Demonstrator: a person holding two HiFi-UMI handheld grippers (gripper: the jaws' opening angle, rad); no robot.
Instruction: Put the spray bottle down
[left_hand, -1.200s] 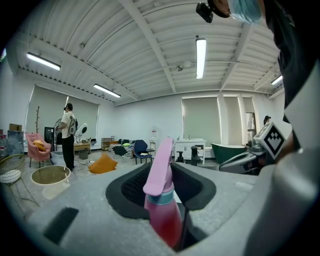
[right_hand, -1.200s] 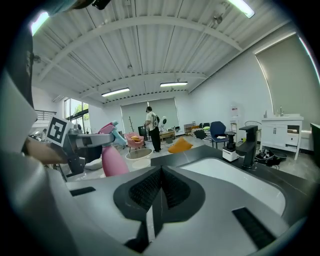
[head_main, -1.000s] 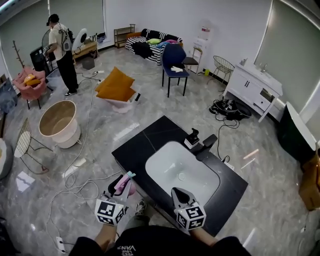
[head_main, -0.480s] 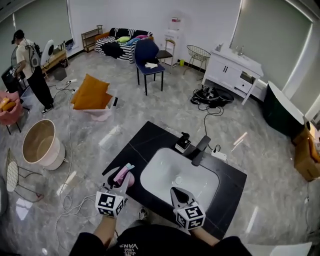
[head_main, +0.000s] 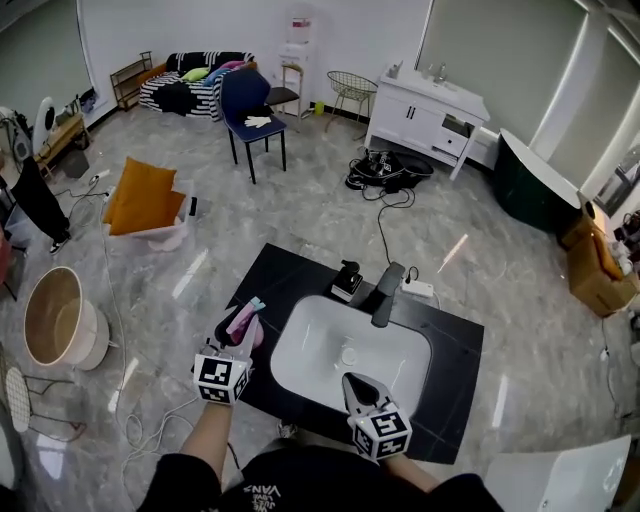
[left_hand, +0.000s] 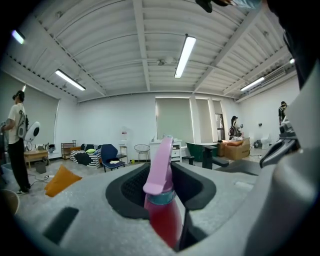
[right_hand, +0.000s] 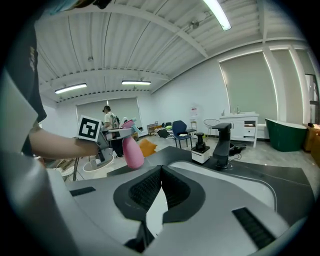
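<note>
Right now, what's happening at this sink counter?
A person holds a tool in each hand over a black counter with a white basin. The left tool is clamped on a pink spray bottle, upright at the counter's left edge and not yet released. The right tool is shut and empty, near the basin's front rim.

Black top (head_main: 300, 482), white lettering, probably short-sleeved; left gripper (head_main: 237, 341), right gripper (head_main: 355, 383) grey, black-white marker cubes (head_main: 222, 379).
</note>
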